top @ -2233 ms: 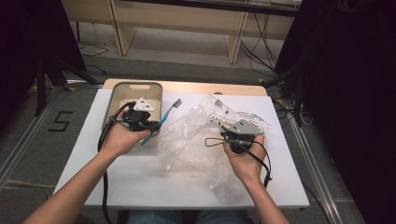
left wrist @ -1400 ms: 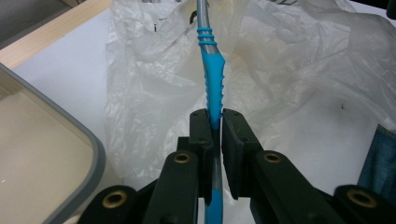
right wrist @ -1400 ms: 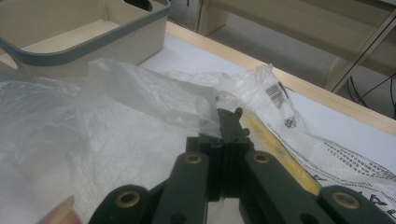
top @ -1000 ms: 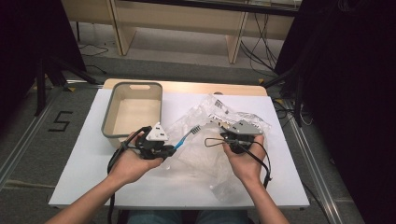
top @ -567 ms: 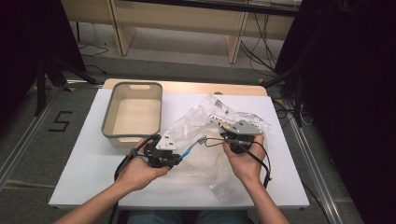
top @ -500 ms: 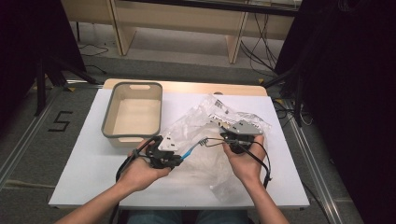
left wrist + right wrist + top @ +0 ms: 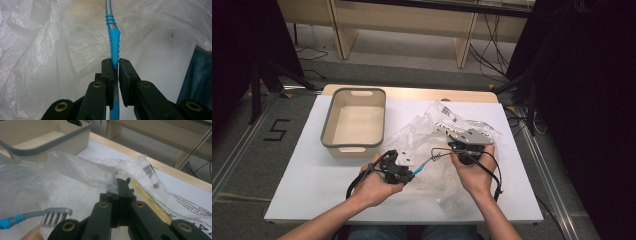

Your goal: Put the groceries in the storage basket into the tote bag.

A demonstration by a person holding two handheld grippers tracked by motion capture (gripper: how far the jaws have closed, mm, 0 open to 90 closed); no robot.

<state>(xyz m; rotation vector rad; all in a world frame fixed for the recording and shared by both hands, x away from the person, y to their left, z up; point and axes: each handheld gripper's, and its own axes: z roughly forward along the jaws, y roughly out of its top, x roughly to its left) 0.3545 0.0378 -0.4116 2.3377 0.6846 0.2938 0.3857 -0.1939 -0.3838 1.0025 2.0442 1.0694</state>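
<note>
High view: one toothbrush (image 7: 424,163) over the bench (image 7: 302,175), one clear plastic bag (image 7: 437,135), one tray (image 7: 354,120).

Left gripper view: left tongs (image 7: 115,65) nearly closed on the blue handle; stiff, light, ribbed grip suits.

Right gripper view: right tongs (image 7: 121,192) closed, pinching the bag's edge; the film is flimsy and slippery; bristles (image 7: 53,218) at the mouth.

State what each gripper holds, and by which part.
The left gripper clamps the toothbrush by its blue handle. The right gripper pinches the clear plastic bag at its edge.
</note>
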